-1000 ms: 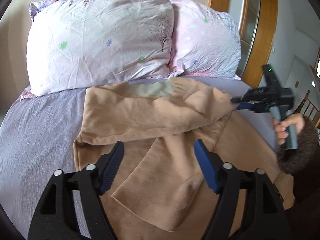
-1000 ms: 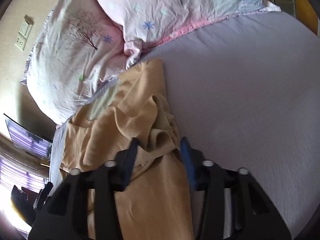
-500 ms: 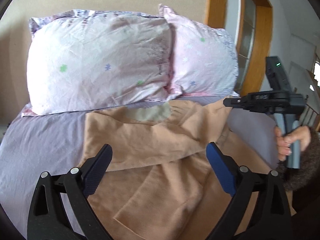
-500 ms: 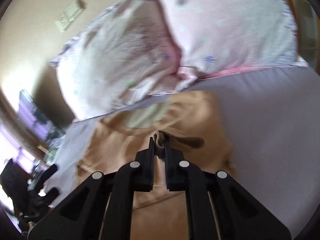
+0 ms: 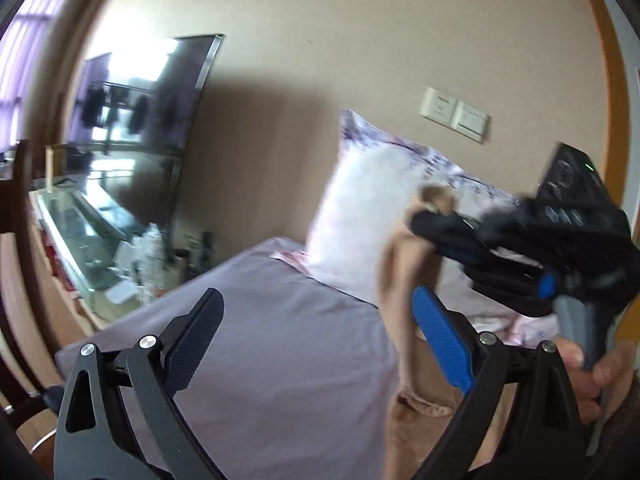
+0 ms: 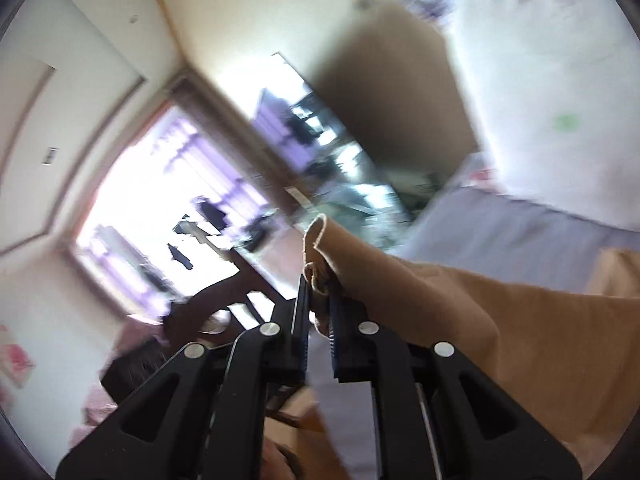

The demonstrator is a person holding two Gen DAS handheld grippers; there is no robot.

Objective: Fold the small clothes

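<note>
Tan soft-fabric garment (image 6: 460, 320) hangs from the right gripper (image 6: 318, 316), whose black jaws are pinched together on a bunched edge of the cloth at the centre of the right wrist frame; the rest drapes toward the lower right, over the lilac bedsheet (image 6: 480, 236). In the left wrist frame the same garment (image 5: 404, 280) trails down right of centre from the right gripper (image 5: 424, 222). The left gripper (image 5: 316, 340), low in the frame, has its blue-padded fingers (image 5: 438, 340) spread wide and holding nothing. A white floral pillow (image 5: 360, 216) leans against the beige wall (image 5: 360, 40).
</note>
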